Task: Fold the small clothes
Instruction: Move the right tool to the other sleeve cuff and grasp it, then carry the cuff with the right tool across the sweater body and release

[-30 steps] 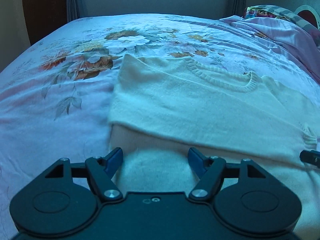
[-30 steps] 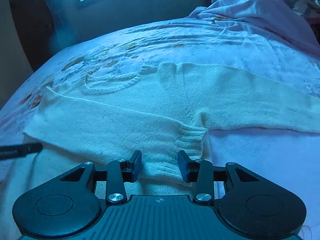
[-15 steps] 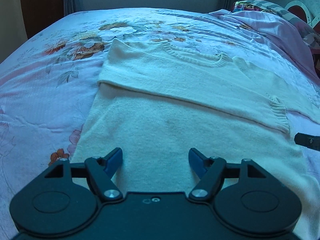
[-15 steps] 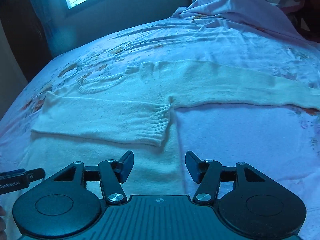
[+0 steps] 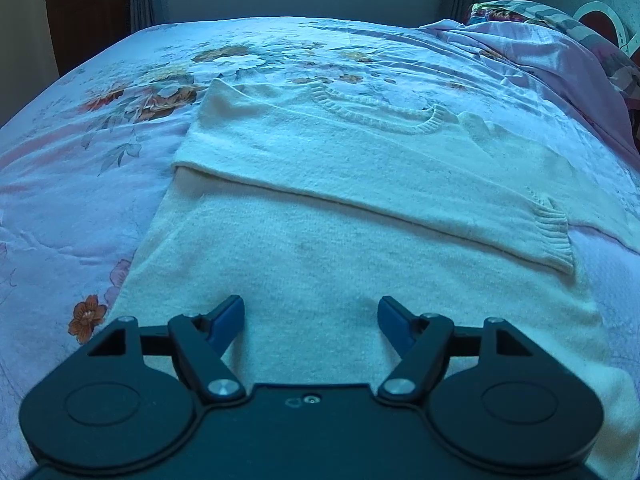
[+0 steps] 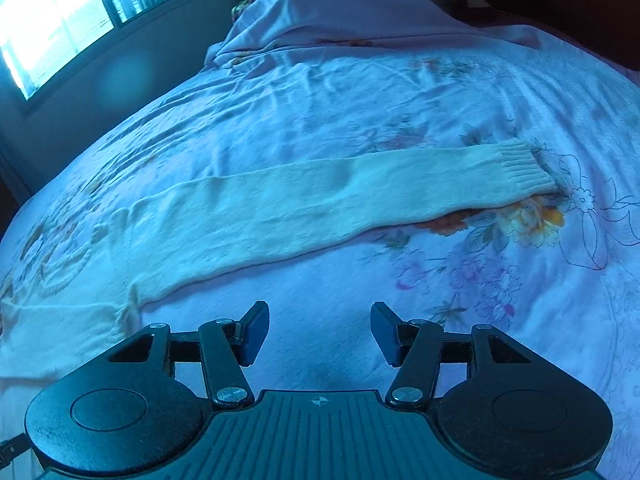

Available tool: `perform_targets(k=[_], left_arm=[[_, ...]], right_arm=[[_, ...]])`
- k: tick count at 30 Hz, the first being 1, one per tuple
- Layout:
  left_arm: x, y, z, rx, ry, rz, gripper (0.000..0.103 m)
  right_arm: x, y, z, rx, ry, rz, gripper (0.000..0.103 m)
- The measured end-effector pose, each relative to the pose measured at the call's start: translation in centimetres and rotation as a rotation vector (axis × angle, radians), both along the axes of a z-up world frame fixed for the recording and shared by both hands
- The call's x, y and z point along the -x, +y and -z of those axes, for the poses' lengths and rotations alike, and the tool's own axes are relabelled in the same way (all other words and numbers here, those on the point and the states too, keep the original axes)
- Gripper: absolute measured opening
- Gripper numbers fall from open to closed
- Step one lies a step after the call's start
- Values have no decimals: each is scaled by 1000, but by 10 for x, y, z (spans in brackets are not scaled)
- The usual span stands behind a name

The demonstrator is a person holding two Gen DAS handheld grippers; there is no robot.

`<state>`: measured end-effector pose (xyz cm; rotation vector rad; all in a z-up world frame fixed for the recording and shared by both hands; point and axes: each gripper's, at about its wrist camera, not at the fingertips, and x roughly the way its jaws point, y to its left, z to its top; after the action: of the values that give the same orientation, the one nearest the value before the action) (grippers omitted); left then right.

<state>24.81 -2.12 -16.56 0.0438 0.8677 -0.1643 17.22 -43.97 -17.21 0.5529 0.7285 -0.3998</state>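
Note:
A cream knitted sweater [image 5: 340, 184] lies flat on the floral bedsheet [image 5: 60, 184], collar at the far side. One sleeve is folded across its chest, the ribbed cuff [image 5: 554, 236] ending near the right edge. My left gripper [image 5: 311, 316] hovers open over the sweater's lower body, nothing between its blue pads. In the right wrist view the other sleeve [image 6: 320, 200] stretches out straight to the right, its cuff [image 6: 524, 168] on the sheet. My right gripper [image 6: 316, 330] stands open above bare sheet just in front of that sleeve, holding nothing.
A rumpled pink blanket [image 6: 320, 20] and pillows [image 5: 540, 12] pile up at the head of the bed. A bright window [image 6: 52, 20] and wall lie beyond the far edge. A dark wooden door [image 5: 88, 12] stands at the back left.
My right gripper let go of the folded sleeve's cuff, opened and swung right toward the outstretched sleeve. My left gripper drew back from the fold, so more of the sweater's body shows.

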Motion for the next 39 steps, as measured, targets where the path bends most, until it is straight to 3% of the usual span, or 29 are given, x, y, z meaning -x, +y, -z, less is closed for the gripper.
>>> perform_targets(k=[5, 12, 14, 15, 16, 21, 27, 33, 36, 39], left_arm=[[-6, -2, 4, -15, -9, 4, 74], [-8, -3, 7, -15, -15, 6, 76], [-9, -3, 8, -16, -16, 10, 77], [-10, -3, 8, -15, -16, 11, 77], [-10, -2, 8, -12, -16, 12, 78], [-12, -1, 8, -1, -19, 13, 78], [-17, 7, 3, 41, -15, -1, 76], [-17, 37, -9, 78, -31, -64, 75], [-17, 59, -13, 91, -35, -104, 75], [-17, 81, -15, 115, -31, -146, 75]], right_arm=[[-7, -44, 9, -43, -18, 97, 57], [-6, -106, 21, -159, -112, 361, 56], [-7, -117, 21, -154, -123, 406, 40], [-9, -121, 22, -148, -117, 415, 21], [-10, -125, 23, -148, -115, 422, 10], [-11, -126, 20, -148, -163, 436, 4], [-61, -55, -25, -101, -327, 144, 3], [-124, 109, -62, -121, -439, -316, 3], [-134, 189, -48, -187, -391, -542, 3], [-136, 250, -13, -200, -251, -725, 3]])
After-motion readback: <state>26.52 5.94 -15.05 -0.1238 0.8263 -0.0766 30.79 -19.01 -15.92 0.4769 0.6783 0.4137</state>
